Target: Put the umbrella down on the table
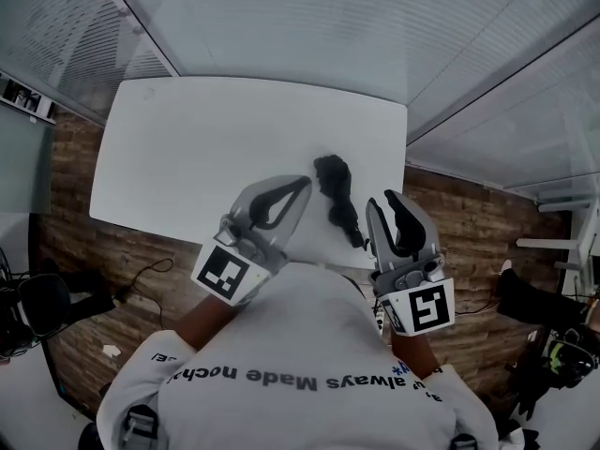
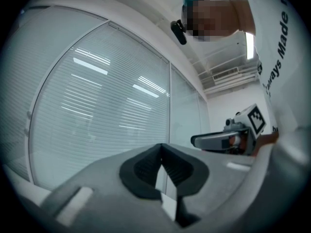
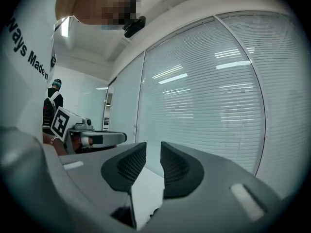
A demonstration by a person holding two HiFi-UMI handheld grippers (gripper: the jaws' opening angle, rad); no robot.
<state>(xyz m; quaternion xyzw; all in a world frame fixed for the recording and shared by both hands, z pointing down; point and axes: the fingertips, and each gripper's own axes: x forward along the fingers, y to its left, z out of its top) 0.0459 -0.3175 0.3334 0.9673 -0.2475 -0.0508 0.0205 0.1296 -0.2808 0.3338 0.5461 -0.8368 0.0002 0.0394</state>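
A folded black umbrella point(image 1: 336, 195) lies on the white table point(image 1: 206, 139) close to its front edge. No gripper touches it. My left gripper point(image 1: 305, 181) is held up in front of my chest, just left of the umbrella in the head view, with its jaws shut and nothing between them point(image 2: 161, 147). My right gripper point(image 1: 392, 198) hangs just right of the umbrella, jaws shut and empty point(image 3: 153, 147). Both point level at the blinds. Each gripper shows in the other's view: the right gripper point(image 2: 226, 141) and the left gripper point(image 3: 99, 139). Neither gripper view shows the umbrella.
Glass walls with white blinds point(image 1: 309, 17) stand behind the table. The floor point(image 1: 112, 251) is wooden planks, with a cable point(image 1: 150, 272) on it and a dark office chair point(image 1: 42, 303) at the left. Another person point(image 3: 52, 103) stands far back in the right gripper view.
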